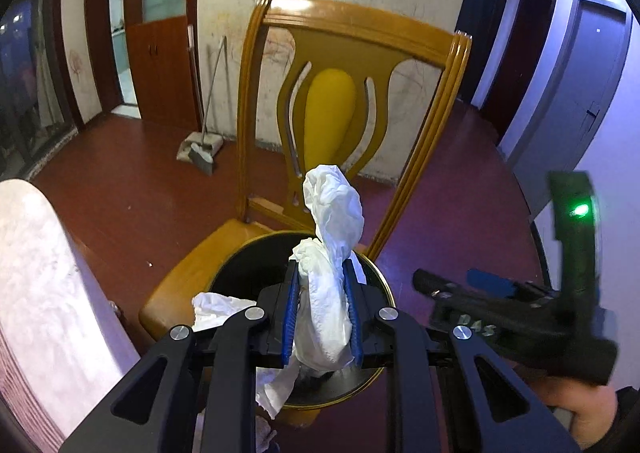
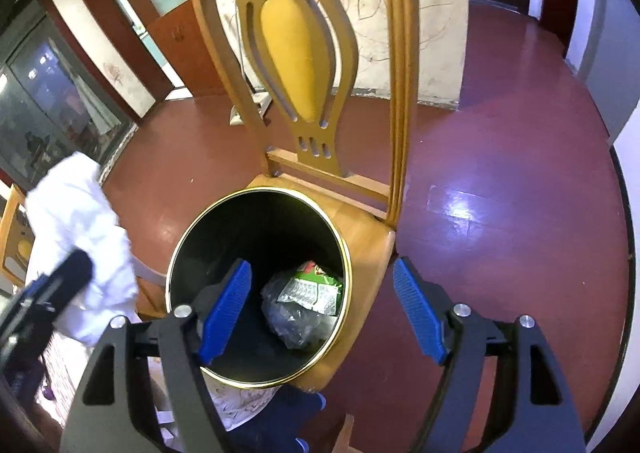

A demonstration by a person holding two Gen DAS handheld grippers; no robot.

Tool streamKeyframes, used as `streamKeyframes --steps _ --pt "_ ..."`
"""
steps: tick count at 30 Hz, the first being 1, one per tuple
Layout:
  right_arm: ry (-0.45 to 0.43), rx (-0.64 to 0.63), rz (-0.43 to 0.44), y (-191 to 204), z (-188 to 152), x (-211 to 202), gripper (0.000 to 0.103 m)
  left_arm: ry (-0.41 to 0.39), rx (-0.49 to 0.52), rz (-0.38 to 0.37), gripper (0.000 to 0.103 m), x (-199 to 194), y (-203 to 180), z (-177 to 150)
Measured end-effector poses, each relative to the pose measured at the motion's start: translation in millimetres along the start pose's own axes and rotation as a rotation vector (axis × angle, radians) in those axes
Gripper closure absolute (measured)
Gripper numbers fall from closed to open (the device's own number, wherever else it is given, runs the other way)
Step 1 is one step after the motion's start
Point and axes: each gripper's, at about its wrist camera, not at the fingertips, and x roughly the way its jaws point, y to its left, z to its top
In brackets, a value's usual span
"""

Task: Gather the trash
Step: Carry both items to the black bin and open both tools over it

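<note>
I count one wooden chair (image 2: 372, 229), and one black bin (image 2: 256, 229) with a gold rim standing on its seat. My left tongs (image 1: 323, 285) are pinched narrow on one crumpled white tissue (image 1: 334, 213), which sticks up past the blue pads (image 1: 291, 317) and hangs over the bin's mouth. A second white tissue (image 1: 218, 309) shows just left of those tongs, near the bin's edge; whether it touches the rim I cannot tell. My right tongs (image 2: 322, 305) stand wide with nothing between them, one pad over the bin's opening, the other outside the rim above the seat's edge.

Only the right view looks down into the bin: two pieces lie at the bottom, a clear crinkled plastic wad (image 2: 296, 317) and a green and silver wrapper (image 2: 316, 285) touching it. There the held tissue is just a white blur at the left edge. Only the left view shows one broom with its dustpan (image 1: 202, 145) against the far wall, a pale tabletop edge (image 1: 36, 273) at left, and the hand (image 1: 588, 409) gripping the right tool.
</note>
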Motion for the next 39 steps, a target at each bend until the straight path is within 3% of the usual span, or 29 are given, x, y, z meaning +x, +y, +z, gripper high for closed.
streamKeyframes --steps 3,4,6,7,8,29,35,39 --pt "-0.008 0.011 -0.003 -6.6 0.8 -0.8 0.029 0.012 0.002 0.002 0.083 6.9 -1.4 -0.7" --pt "-0.01 0.017 -0.002 -8.7 1.3 -1.2 0.029 0.013 0.001 0.003 0.077 8.0 -2.1 -0.5" --pt "-0.013 0.022 0.002 -10.4 1.4 -2.4 0.029 0.01 0.001 -0.005 0.047 9.8 -2.7 -0.3" --pt "-0.014 0.022 0.001 -9.8 1.2 -1.4 0.029 -0.003 -0.002 -0.002 0.017 8.7 -2.4 -0.5" --pt "-0.016 0.022 0.001 -9.6 0.9 -1.8 0.029 -0.018 -0.005 0.002 0.005 7.0 -2.5 -0.1" --pt "-0.044 0.007 0.018 1.3 1.9 -17.3 0.029 -0.045 -0.013 0.018 0.006 -14.3 4.5 -3.2" --pt "-0.068 -0.037 0.043 23.1 -0.8 -29.5 0.029 -0.075 -0.054 0.076 0.006 -40.1 23.4 -13.0" --pt "-0.088 -0.089 0.09 49.2 -6.0 -41.0 0.029 -0.119 -0.112 0.165 0.006 -72.2 45.5 -29.3"
